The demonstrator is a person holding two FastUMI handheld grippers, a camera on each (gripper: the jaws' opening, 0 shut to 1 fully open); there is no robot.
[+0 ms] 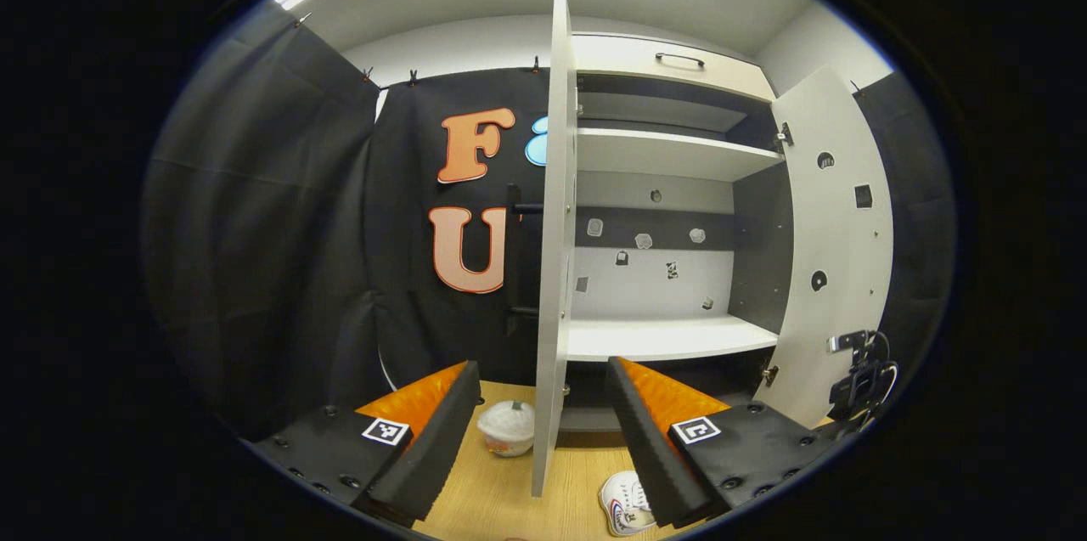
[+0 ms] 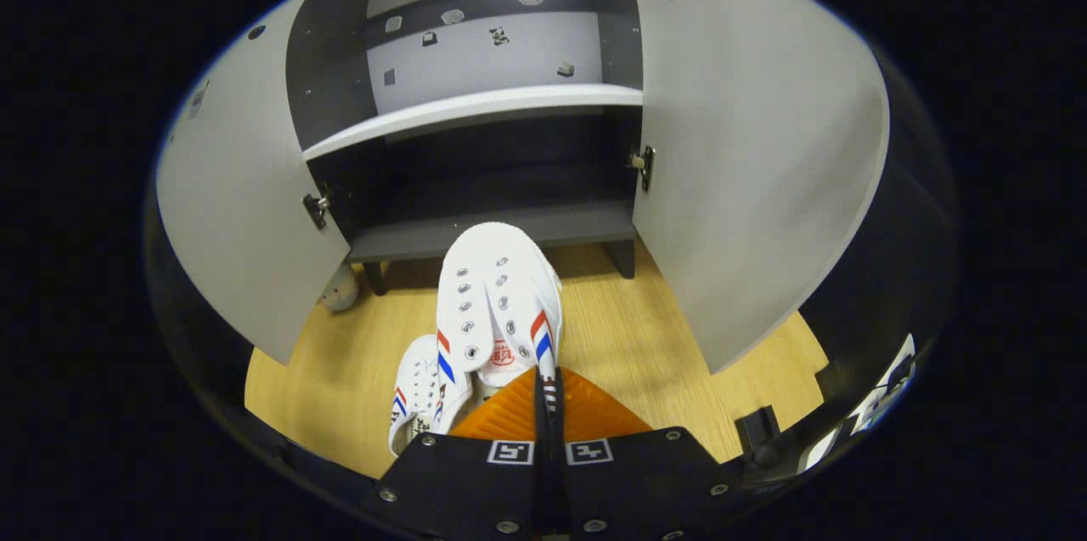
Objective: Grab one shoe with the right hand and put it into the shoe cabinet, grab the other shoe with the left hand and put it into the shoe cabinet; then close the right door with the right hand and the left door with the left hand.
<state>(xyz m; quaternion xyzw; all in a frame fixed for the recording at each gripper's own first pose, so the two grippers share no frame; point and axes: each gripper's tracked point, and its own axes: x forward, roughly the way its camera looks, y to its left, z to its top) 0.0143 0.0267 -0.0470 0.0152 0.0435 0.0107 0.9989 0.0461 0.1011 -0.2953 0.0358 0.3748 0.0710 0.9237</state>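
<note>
Carrying a white shoe [image 2: 497,303] in closed right tongs [image 2: 543,392] toward the open shoe cabinet [image 2: 509,231].
Keeping toe level, aiming low shelf; left tongs [image 1: 539,422] wide, empty; second shoe [image 2: 418,392] on floor.

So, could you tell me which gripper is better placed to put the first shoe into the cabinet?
Right. The right gripper is shut on the raised shoe, toe towards the cabinet's bottom shelf. The left gripper is open and holds nothing; the other shoe lies on the floor.
</note>
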